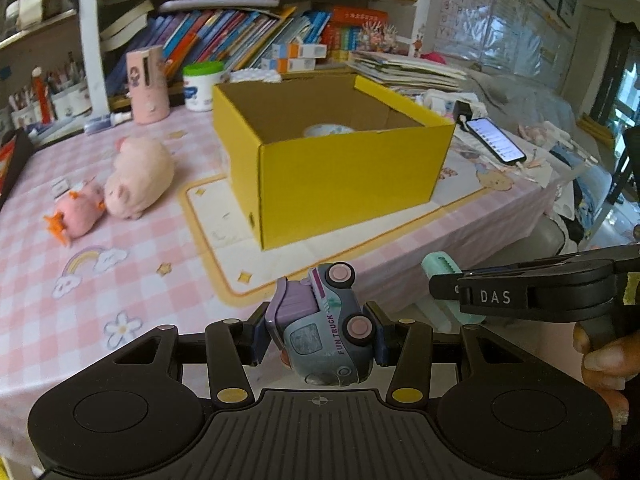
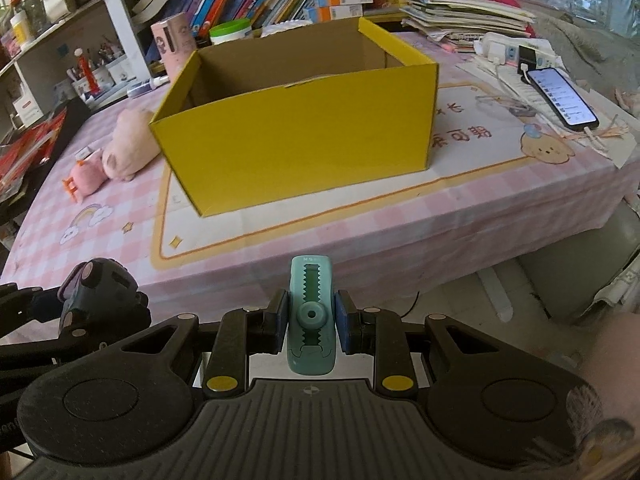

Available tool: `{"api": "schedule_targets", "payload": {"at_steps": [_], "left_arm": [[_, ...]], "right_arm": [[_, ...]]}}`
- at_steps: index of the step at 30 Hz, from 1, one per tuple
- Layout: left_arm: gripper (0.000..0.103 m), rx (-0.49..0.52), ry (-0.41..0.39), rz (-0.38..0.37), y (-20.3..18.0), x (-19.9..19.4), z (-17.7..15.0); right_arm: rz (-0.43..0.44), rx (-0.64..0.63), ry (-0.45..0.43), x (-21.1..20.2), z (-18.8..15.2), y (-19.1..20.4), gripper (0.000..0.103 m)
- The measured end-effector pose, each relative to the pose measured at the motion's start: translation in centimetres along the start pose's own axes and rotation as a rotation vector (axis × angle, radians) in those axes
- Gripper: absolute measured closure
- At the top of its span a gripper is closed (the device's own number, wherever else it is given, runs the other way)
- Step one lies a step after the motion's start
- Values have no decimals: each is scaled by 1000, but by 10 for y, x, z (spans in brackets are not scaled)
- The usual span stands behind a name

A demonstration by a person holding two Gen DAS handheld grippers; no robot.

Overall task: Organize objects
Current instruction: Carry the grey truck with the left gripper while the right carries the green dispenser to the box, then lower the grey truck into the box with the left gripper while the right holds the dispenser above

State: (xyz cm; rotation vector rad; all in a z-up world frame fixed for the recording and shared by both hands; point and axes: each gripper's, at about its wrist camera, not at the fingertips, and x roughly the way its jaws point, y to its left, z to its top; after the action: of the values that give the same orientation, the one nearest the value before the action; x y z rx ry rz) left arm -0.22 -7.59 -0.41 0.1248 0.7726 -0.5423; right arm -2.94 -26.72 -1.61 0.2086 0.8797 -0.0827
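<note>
Your left gripper (image 1: 320,338) clamps the toy truck (image 1: 324,332) and your right gripper (image 2: 311,326) pinches the teal clip (image 2: 311,316), both held just short of the table (image 2: 360,232) before the yellow box (image 2: 296,136).

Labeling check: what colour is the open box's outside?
Yellow box, plain brown inside; right wrist view shows it best.

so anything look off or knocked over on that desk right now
Mostly the toy truck: the left gripper holds it rolled onto its side, wheels facing right. On the tablecloth, the pink plush pig and the smaller pink plush lie toppled left of the yellow box. No spill or damage visible.
</note>
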Motion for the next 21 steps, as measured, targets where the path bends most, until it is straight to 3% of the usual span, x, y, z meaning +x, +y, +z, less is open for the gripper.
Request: {"api": "schedule_targets", "payload": {"at_steps": [9,16,21], "left_arm": [[57,22,-107,-31,-12,-1,37],[57,6,-241,-13,-11,-1,87],[57,9,-262,16,-12,19,117]], "right_arm": [[-2,17,-78,-7,32,-20,80],[8,12,-219,-21,88,-34,80],[32,-31,-282,-13,131,-42,80]]}}
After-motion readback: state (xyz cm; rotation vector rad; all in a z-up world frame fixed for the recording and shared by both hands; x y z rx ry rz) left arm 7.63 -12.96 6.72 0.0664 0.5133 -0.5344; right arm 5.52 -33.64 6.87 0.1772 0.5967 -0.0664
